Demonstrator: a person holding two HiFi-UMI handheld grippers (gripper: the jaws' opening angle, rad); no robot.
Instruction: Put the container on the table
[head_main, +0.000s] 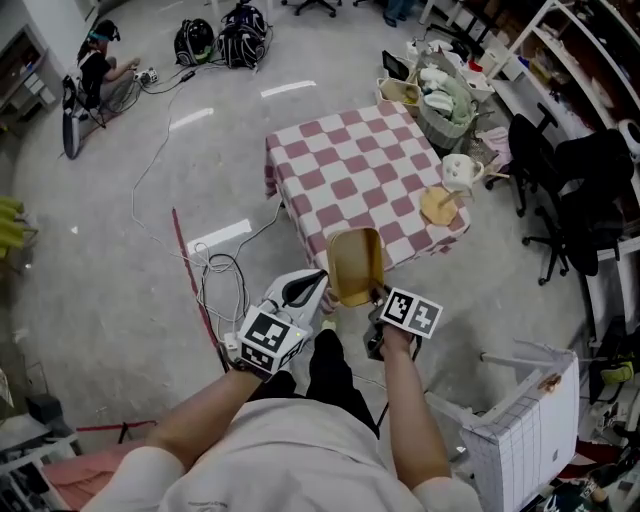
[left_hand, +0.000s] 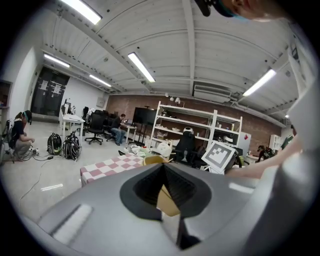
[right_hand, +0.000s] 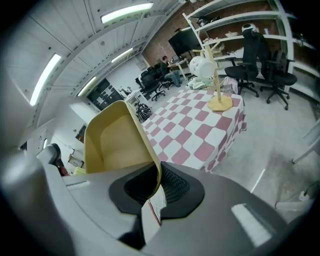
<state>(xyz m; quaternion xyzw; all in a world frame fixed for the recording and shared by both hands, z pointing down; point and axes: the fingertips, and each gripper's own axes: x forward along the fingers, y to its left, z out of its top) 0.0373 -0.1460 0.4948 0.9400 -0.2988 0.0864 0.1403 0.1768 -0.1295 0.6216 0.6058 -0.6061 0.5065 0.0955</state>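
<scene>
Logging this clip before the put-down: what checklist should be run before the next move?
1. Hold of right gripper on container: ok, jaws shut on its wall.
2. Hold of left gripper: ok, jaws shut on its edge.
3. Container resting on table: not ok, held at the near corner.
4. Bare landing space: ok, the middle checks are free.
5. Path past mug stand: ok, it stands at the right edge.

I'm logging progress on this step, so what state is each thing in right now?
container: held in the air short of the table, not yet set down.
right gripper: shut on the container's wall.
left gripper: shut on the container too.
table: covered with a checked cloth.
mug stand: upright near the table's edge, with a white mug hanging on it.
</scene>
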